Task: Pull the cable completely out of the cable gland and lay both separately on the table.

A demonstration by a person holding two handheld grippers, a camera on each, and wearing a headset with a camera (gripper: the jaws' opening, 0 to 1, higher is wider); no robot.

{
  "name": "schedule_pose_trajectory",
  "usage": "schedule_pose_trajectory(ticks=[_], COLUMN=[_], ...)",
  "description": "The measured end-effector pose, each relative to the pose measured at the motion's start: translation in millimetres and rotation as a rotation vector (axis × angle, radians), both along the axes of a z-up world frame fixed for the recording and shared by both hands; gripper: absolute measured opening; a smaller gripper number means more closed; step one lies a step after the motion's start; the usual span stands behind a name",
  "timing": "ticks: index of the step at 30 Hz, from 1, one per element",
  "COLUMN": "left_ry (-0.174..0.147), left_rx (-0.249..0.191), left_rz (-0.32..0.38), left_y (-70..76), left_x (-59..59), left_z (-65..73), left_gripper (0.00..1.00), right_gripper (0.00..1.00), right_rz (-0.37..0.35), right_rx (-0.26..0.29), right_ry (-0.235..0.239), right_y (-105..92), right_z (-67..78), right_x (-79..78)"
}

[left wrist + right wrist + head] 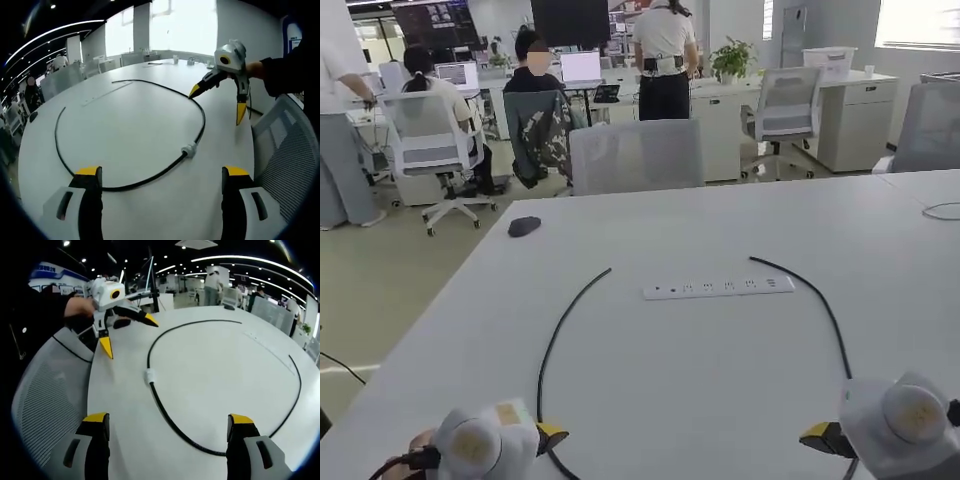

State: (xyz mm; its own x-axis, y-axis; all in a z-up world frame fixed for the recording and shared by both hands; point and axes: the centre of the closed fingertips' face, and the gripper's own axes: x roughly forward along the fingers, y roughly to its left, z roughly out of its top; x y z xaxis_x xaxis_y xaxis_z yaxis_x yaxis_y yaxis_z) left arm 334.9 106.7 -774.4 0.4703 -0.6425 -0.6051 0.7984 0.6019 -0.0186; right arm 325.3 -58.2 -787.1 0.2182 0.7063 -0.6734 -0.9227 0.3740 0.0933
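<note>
1. Black cable (552, 345), thin and smooth, lies on the white table (720, 400) in a wide U that curves around the power strip (718, 288). One loose end stops just off the strip's left end, the other just beyond its right end.
2. White cable gland (189, 149), small and stubby, sits threaded on the cable at the bottom of the U, on the person's side of the strip. Cable runs out of both its ends.
3. Left gripper (162, 172): yellow-tipped jaws spread wide, nothing between them, nearer the person than the strip and off to its left.
4. Right gripper (167, 418): jaws likewise spread and empty, near side of the strip, off to its right.
5. Dark mouse (524, 226) lies beyond the strip, to its left.
</note>
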Motion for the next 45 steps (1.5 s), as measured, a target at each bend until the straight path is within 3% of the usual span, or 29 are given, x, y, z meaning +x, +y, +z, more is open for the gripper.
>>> schedule_pose_trajectory(ticks=[4, 6, 7, 9, 12, 20, 25, 29, 30, 31, 34, 37, 39, 41, 45], left_ry=[-0.004, 0.012, 0.016, -0.009, -0.009, -0.017, -0.021, 0.002, 0.007, 0.006, 0.008, 0.023, 0.003, -0.067, -0.037], left_rx=[0.023, 0.049, 0.047, 0.016, 0.003, -0.001, 0.016, -0.035, -0.040, -0.053, -0.028, -0.028, -0.021, 0.027, 0.006], left_rz=[-0.003, 0.003, 0.009, 0.009, 0.013, -0.008, -0.030, -0.051, -0.056, -0.077, -0.122, -0.141, -0.153, -0.191, -0.177], left_y=[1.5, 4.2, 3.7, -1.3, -4.4, -8.7, -9.4, -19.9, -21.4, -25.6, -30.4, -34.9, -37.2, -38.0, -40.4], left_x=[-0.5, -2.5, -2.5, -0.9, -0.3, -2.1, -4.0, -9.0, -9.7, -11.3, -16.0, -19.6, -19.4, -16.5, -16.7], left_z=[-2.4, -4.5, -2.9, 5.6, 10.4, 13.5, 10.2, 12.6, 12.9, 14.2, 10.0, 6.2, 5.7, 6.1, 4.1], left_gripper=[0.99, 0.99, 0.99, 0.99, 0.99, 0.99, 0.99, 0.99, 0.97, 0.96, 0.95, 0.91, 0.87, 0.85, 0.83], right_gripper=[0.99, 0.99, 0.99, 0.99, 0.98, 0.95, 0.85, 0.77, 0.74, 0.71, 0.66, 0.59, 0.53, 0.51, 0.44], right_rz=[0.005, 0.007, 0.006, 0.012, 0.025, 0.032, 0.066, 0.092, 0.116, 0.150, 0.158, 0.172, 0.176, 0.182, 0.184], right_rx=[-0.002, -0.002, 0.002, 0.005, 0.001, 0.020, -0.001, 0.002, -0.002, -0.014, -0.015, -0.019, -0.009, -0.019, -0.023], right_ry=[-0.002, -0.004, -0.005, -0.005, -0.010, 0.001, -0.003, -0.003, -0.023, -0.084, -0.041, -0.041, -0.037, -0.052, -0.024], right_y=[0.8, 1.1, 1.9, 4.2, 7.7, 12.2, 19.5, 30.6, 33.2, 36.8, 45.7, 54.4, 60.6, 64.3, 70.6], right_z=[1.4, 3.1, 4.5, 6.3, 7.5, 12.7, 11.8, 12.3, 12.5, 12.8, 6.8, 2.9, 2.3, -1.1, -8.7], right_x=[-0.2, -0.7, -0.9, -2.6, -4.5, -4.8, -9.2, -9.8, -9.6, -5.5, -9.1, -9.2, -9.2, -8.0, -9.0])
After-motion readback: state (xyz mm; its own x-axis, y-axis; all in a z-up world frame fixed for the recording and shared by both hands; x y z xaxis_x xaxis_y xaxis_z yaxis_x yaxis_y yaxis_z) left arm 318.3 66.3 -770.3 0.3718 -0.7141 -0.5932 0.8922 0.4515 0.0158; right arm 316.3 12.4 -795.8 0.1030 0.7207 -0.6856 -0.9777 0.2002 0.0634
